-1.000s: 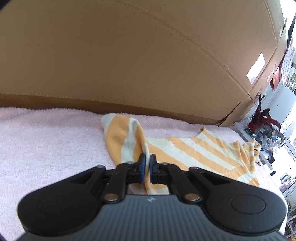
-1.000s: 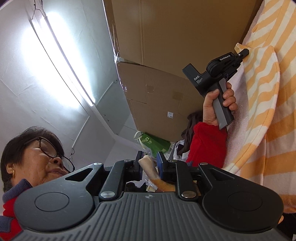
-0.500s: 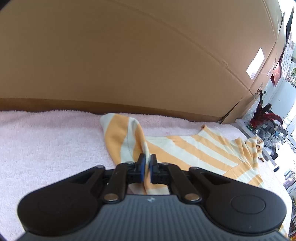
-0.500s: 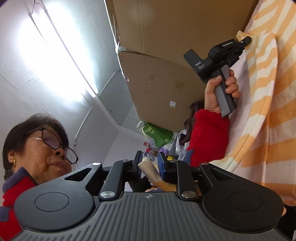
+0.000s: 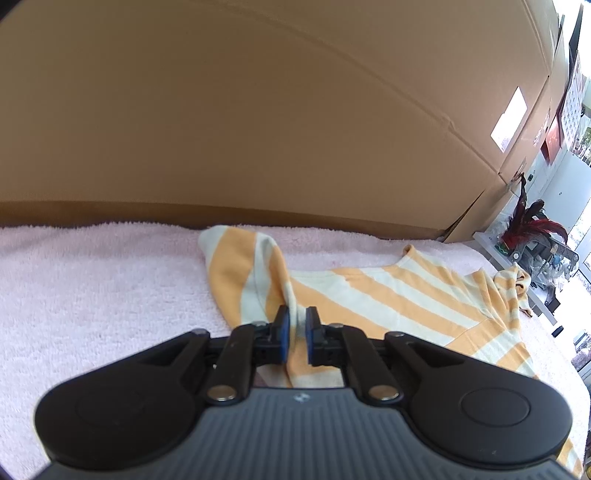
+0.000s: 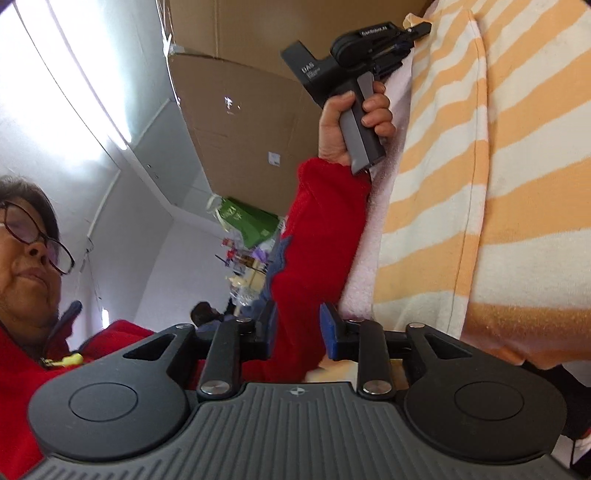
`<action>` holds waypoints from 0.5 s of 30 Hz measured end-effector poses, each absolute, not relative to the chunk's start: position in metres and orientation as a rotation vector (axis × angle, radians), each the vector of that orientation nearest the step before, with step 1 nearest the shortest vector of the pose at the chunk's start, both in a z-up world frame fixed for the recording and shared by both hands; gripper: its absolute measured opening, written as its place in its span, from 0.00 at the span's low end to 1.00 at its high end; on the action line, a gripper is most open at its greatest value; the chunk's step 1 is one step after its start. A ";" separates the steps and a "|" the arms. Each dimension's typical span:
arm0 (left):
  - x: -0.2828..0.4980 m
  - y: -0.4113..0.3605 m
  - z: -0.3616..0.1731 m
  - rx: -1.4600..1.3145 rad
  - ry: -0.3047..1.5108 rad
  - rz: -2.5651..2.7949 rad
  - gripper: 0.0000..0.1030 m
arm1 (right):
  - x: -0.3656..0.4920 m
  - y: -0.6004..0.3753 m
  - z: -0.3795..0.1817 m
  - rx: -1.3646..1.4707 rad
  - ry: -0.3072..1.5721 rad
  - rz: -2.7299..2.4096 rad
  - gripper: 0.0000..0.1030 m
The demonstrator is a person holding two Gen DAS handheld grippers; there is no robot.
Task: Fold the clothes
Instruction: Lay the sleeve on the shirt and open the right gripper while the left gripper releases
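Observation:
An orange-and-cream striped shirt (image 5: 388,295) lies spread on a pink towel-covered surface (image 5: 92,280). My left gripper (image 5: 295,330) has its blue pads slightly parted around a raised fold of the shirt's sleeve; the cloth still runs between them. In the right wrist view the shirt (image 6: 509,177) fills the right side, and the left gripper (image 6: 417,31) shows at the top, held in a hand at the sleeve's end. My right gripper (image 6: 295,328) is open and empty, beside the shirt's edge.
A large cardboard box wall (image 5: 258,110) stands right behind the towel. A shelf with a red plant (image 5: 535,229) is at far right. The person in a red top (image 6: 325,229) and more boxes (image 6: 240,122) fill the right wrist view.
My right gripper has opened and let go of the shirt fold it held. My left gripper's pads have parted slightly on the sleeve. The right wrist view has swung closer to the shirt.

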State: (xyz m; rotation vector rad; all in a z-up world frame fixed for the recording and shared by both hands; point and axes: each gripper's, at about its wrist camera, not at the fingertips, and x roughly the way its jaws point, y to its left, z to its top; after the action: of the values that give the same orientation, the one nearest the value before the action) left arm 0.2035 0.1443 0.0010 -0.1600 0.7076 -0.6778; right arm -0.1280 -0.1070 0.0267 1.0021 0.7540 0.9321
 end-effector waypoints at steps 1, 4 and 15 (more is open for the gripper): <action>0.203 0.144 0.001 -0.159 0.707 -0.677 0.04 | -0.128 -0.105 0.027 0.964 0.782 0.920 0.40; 0.203 0.144 0.001 -0.154 0.706 -0.675 0.13 | -0.132 -0.103 0.037 0.864 0.777 0.904 0.40; 0.203 0.141 0.000 -0.140 0.700 -0.676 0.16 | -0.117 -0.073 0.055 0.513 0.630 0.682 0.27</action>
State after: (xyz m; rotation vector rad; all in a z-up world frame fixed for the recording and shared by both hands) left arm 0.2026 0.1405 0.0001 -0.1398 0.7003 -0.6757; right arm -0.1171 -0.0728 0.0549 0.5133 0.6299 0.6818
